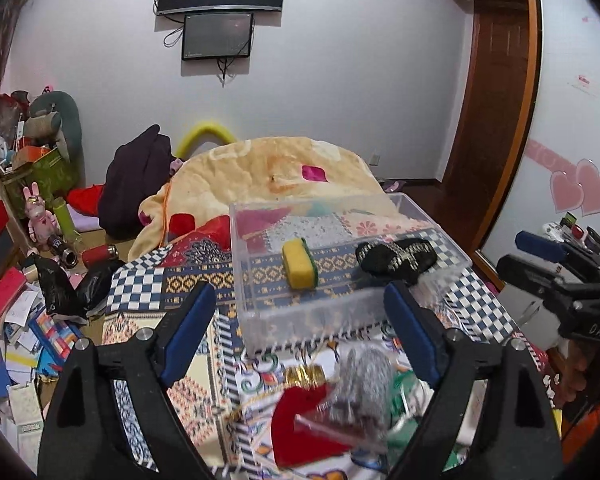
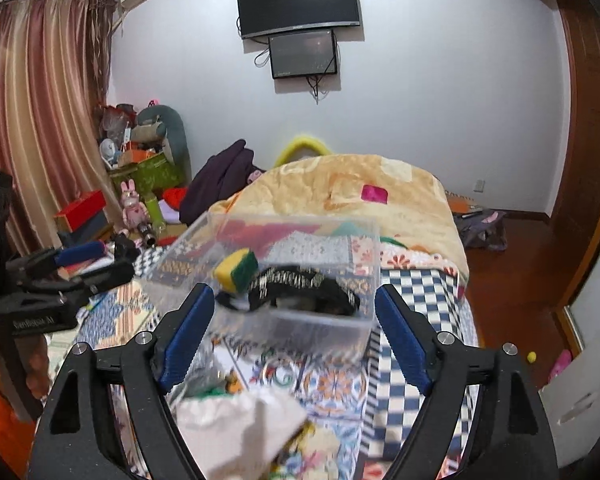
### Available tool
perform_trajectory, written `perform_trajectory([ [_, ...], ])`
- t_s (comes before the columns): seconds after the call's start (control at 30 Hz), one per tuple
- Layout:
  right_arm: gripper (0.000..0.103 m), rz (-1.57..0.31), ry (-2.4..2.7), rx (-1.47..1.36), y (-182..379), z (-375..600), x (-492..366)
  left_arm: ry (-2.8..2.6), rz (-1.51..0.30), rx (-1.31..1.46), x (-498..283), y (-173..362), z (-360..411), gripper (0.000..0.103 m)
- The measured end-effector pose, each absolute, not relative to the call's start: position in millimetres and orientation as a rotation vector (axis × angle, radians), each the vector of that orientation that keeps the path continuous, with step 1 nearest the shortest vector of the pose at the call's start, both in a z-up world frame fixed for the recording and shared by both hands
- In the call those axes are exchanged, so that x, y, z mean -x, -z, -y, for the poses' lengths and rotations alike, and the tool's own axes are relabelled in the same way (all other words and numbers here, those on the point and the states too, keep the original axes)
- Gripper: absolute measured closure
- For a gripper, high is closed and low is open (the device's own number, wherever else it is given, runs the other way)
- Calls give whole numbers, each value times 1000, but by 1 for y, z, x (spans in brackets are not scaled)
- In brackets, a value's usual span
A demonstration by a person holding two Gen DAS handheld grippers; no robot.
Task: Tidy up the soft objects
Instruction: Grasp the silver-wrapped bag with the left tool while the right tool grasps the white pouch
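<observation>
Clear plastic box (image 1: 340, 264) sits on the patterned bed cover (image 1: 204, 280), dead ahead at twelve o'clock. Inside: a yellow-green sponge (image 1: 299, 264) toward nine o'clock and a black glittery soft piece (image 1: 396, 258) at three. Left gripper (image 1: 304, 332) is spread wide, holding nothing, above a blurred grey fluffy item (image 1: 364, 388) and red cloth (image 1: 300, 420). Right gripper (image 2: 292, 332) gapes empty too, white cloth (image 2: 240, 428) at six o'clock.

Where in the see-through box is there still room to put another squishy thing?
The clear box has bare floor left of the yellow-green sponge, and behind it toward the far wall. Its right end is crowded by the black sparkly item. In front of the box, the bedspread is cluttered with a gray fuzzy item and red cloth.
</observation>
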State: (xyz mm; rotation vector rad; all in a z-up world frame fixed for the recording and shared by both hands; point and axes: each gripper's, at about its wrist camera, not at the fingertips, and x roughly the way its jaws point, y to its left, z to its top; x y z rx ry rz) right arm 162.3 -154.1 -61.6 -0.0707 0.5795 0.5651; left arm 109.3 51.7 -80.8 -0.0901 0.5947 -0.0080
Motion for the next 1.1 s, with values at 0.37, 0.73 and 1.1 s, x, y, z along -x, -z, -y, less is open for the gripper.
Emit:
perform_trajectory([
  [0.37,23,-709,-604,120,106,143,-140,37,-680,77,-92,116,-31,16],
  [0.73,48,-871,-624,30,146,164,-141,107,-743,109,-99,144,-12,29],
  [1.1,80,-857,-675,40,146,159,-128,126,-798,85,-112,167,-3,64],
])
